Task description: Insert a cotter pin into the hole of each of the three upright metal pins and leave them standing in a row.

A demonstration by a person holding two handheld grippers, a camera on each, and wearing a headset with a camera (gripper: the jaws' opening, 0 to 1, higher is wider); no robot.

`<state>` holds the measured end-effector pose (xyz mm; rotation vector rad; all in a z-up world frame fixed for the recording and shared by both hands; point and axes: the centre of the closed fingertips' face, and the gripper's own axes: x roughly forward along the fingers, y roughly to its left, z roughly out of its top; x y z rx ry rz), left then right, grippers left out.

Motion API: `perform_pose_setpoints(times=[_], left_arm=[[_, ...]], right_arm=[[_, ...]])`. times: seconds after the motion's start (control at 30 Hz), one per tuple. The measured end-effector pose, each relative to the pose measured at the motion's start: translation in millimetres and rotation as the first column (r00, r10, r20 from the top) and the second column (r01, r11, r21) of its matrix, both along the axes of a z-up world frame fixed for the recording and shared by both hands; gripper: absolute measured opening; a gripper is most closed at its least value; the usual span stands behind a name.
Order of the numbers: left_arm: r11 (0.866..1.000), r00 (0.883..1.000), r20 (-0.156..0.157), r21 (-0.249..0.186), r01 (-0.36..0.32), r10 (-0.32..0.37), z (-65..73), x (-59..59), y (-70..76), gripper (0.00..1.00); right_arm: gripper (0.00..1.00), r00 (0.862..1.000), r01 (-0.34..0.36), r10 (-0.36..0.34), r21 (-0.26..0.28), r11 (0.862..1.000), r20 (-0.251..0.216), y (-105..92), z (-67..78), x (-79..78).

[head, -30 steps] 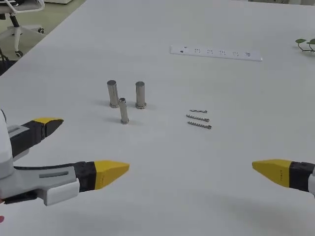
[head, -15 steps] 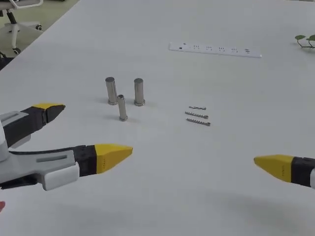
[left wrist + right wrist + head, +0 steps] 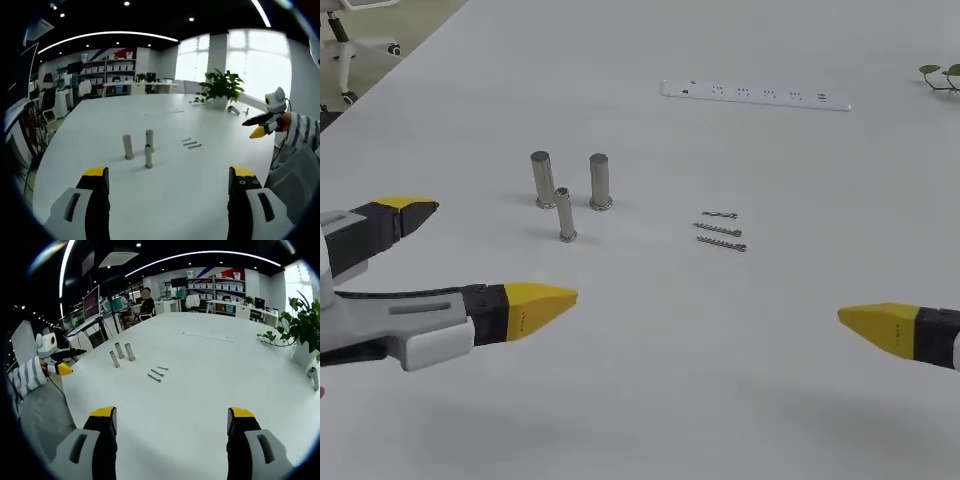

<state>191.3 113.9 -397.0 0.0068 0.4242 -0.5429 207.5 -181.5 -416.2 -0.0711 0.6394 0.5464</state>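
Observation:
Three upright metal pins [image 3: 564, 214] stand close together at the table's middle left, also in the left gripper view [image 3: 148, 156] and the right gripper view [image 3: 120, 350]. Three cotter pins [image 3: 720, 230] lie side by side to their right, flat on the table [image 3: 190, 143] [image 3: 156, 374]. My left gripper [image 3: 490, 252] hovers open and empty in front of the metal pins, well short of them [image 3: 169, 175]. My right gripper [image 3: 172, 415] is open and empty at the near right, with one yellow fingertip [image 3: 870, 322] in the head view.
A white power strip [image 3: 755, 95] lies across the far side of the white table [image 3: 650, 380]. A potted plant [image 3: 940, 75] sits at the far right edge and an office chair [image 3: 345, 40] stands beyond the far left corner.
The head camera has tilted slightly, shifting everything upward. My left gripper has crept forward a little toward the metal pins. The right gripper has hardly moved.

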Motion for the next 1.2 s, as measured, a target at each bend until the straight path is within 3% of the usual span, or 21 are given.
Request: perform_pose_setpoints(times=[0.47,1.2], left_arm=[[1.0,1.0,-0.029,0.012,-0.004,0.005,-7.0,3.6,5.0,0.99],[0.999,0.999,-0.047,0.035,0.008,-0.007,-13.7,16.0,3.4,0.96]], right_arm=[[0.98,1.0,-0.012,0.012,0.007,1.0,0.007,6.0,1.2,4.9],[0.97,1.0,-0.012,0.011,0.003,1.0,0.022,6.3,4.5,13.2]])
